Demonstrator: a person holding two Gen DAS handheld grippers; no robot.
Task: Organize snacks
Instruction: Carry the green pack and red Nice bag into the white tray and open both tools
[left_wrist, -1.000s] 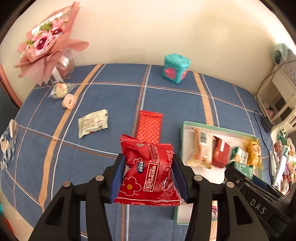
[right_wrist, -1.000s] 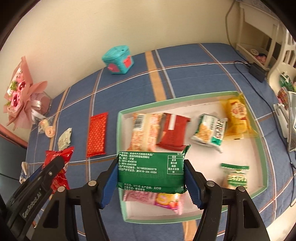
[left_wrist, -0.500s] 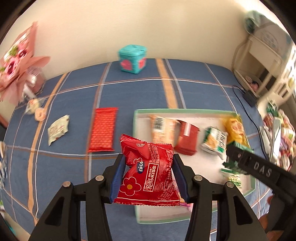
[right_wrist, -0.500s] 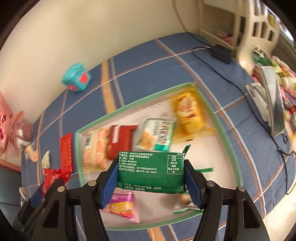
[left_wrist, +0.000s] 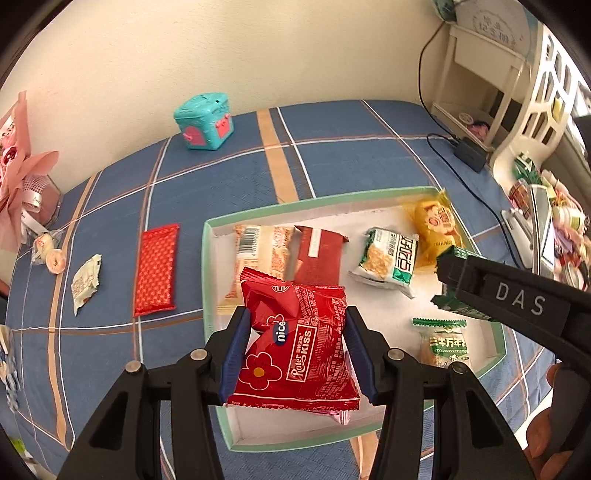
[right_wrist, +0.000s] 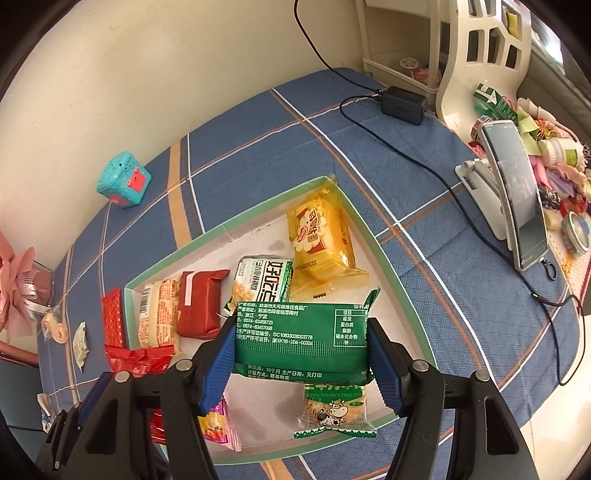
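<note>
Two grippers hover over a white tray (left_wrist: 388, 205) already holding about seven snack packs. The left gripper (left_wrist: 293, 350) clamps a red packet (left_wrist: 295, 350) reading "nice" and "KISS"; the right gripper (right_wrist: 301, 354) clamps a green packet (right_wrist: 301, 341) printed in Chinese. Left of the tray, a red bar (left_wrist: 156, 269) and a small white sachet (left_wrist: 85, 282) wait on the blue cloth (left_wrist: 332, 147).

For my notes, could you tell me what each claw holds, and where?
Left claw: red snack packet, by its side edges. Right claw: green snack packet, likewise.
</note>
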